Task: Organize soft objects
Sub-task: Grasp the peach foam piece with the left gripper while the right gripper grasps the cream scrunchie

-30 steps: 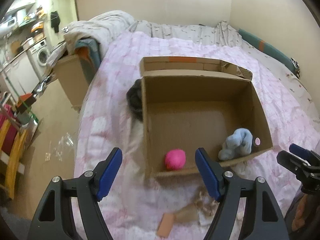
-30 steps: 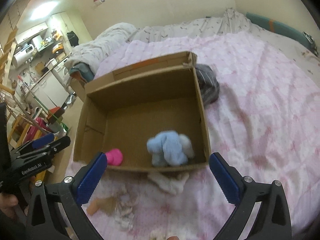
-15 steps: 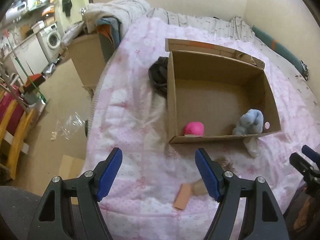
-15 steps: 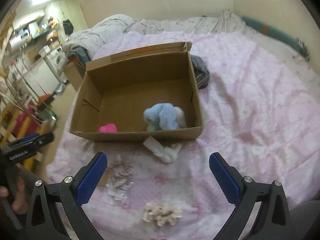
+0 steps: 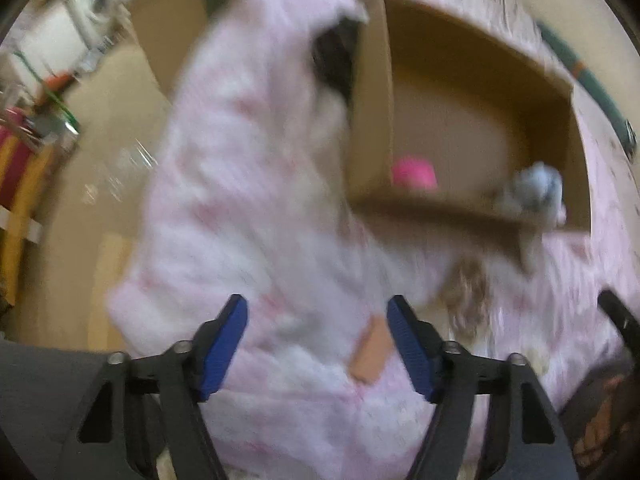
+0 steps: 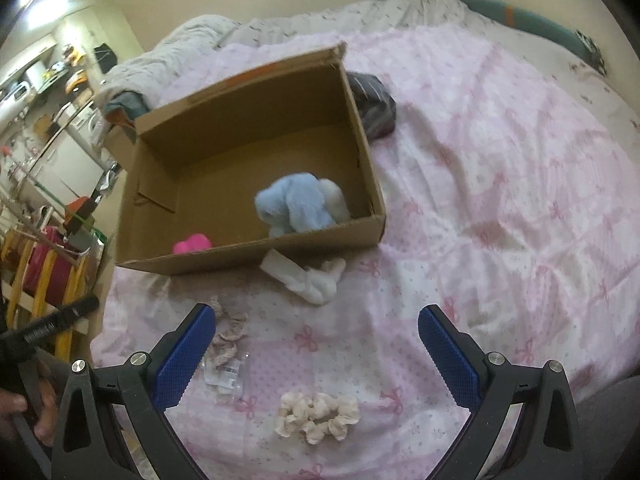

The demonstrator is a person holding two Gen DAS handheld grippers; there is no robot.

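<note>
An open cardboard box [image 6: 362,128] sits on the pink bed cover and holds a blue plush toy [image 6: 298,202] and a pink ball [image 6: 192,243]. The box [image 5: 372,120], the plush [image 5: 534,194] and the ball [image 5: 414,174] also show, blurred, in the left wrist view. In front of the box lie a white sock [image 6: 308,278], a cream scrunchie [image 6: 318,416], a beige frilly piece [image 6: 230,334] and a small plastic packet [image 6: 224,372]. My right gripper [image 6: 316,354] is open and empty above the scrunchie. My left gripper [image 5: 318,344] is open and empty near a tan pad [image 5: 370,354].
A dark striped garment [image 6: 374,106] lies beside the box's far right corner. The bed's left edge drops to a floor with a second cardboard box [image 5: 168,24], a yellow rack [image 6: 48,280] and kitchen units. A wall and bolster [image 6: 532,20] bound the far side.
Both grippers have pulled back toward the near bed edge, so the box looks farther off. The left wrist view is now motion-blurred. More loose items show in front of the right gripper.
</note>
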